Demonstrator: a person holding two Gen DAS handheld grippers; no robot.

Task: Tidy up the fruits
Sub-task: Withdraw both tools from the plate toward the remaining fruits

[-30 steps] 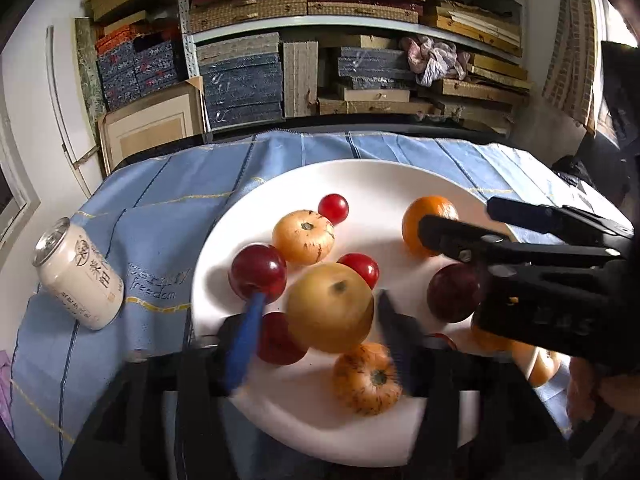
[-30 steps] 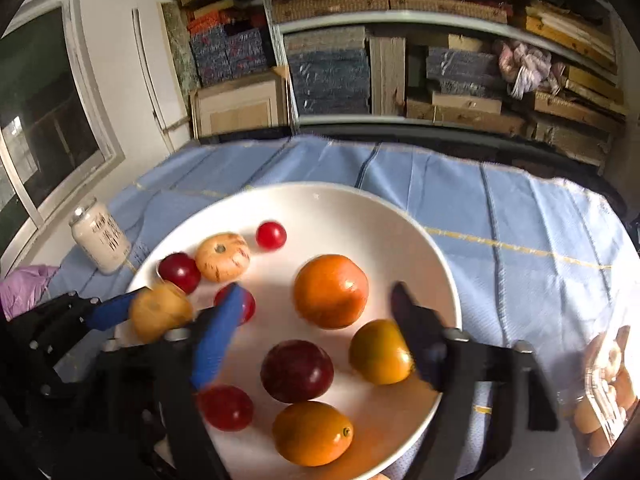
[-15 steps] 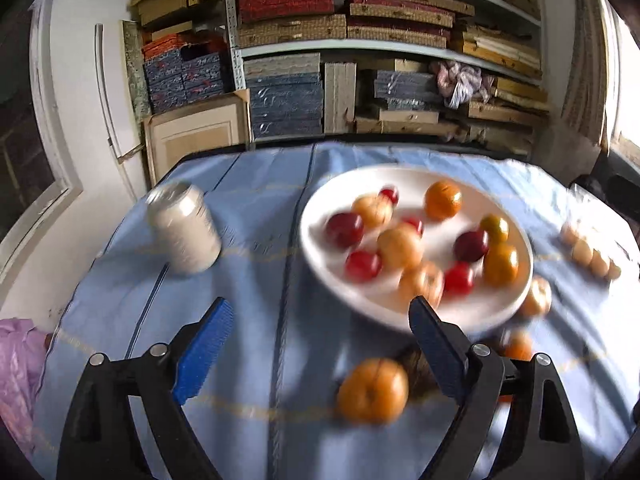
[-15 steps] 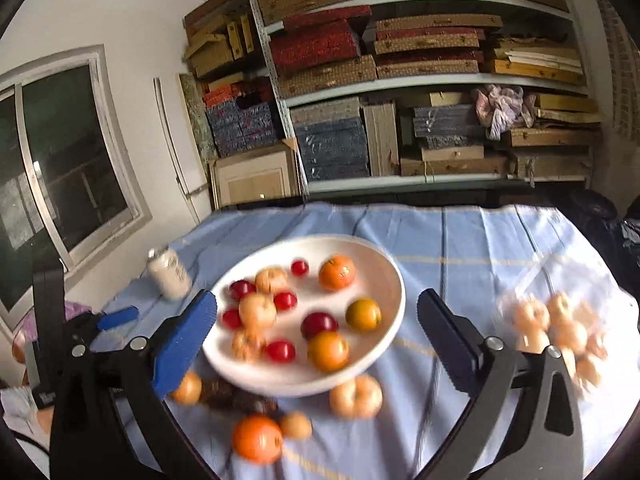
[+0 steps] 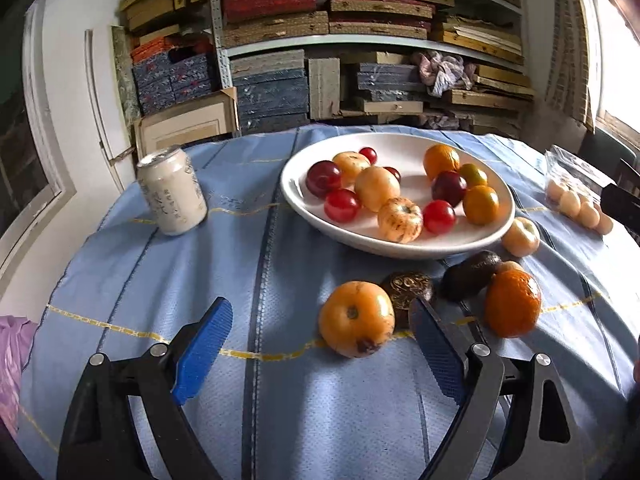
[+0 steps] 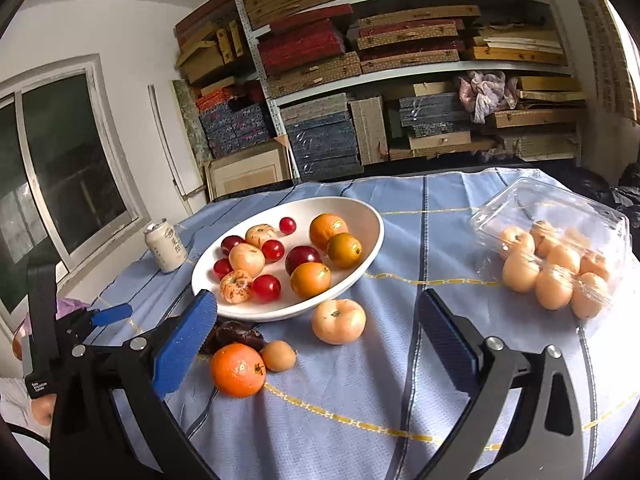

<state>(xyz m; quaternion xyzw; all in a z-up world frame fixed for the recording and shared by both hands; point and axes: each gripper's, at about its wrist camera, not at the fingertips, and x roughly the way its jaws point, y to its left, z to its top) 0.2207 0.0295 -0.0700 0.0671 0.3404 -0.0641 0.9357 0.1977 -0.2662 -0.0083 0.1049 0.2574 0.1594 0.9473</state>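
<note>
Fruits: most lie in white bowl, far centre; orange and persimmon on blue tablecloth nearby | left gripper jaws spread, empty | right gripper jaws spread, empty

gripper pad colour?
Blue, textured; the left gripper pads show best in the left wrist view.

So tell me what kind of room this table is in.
Probably a storeroom or workshop in a home: metal shelves crammed with stacked flat boxes, a framed panel leaning below them, and a window beside the cloth-covered table.
</note>
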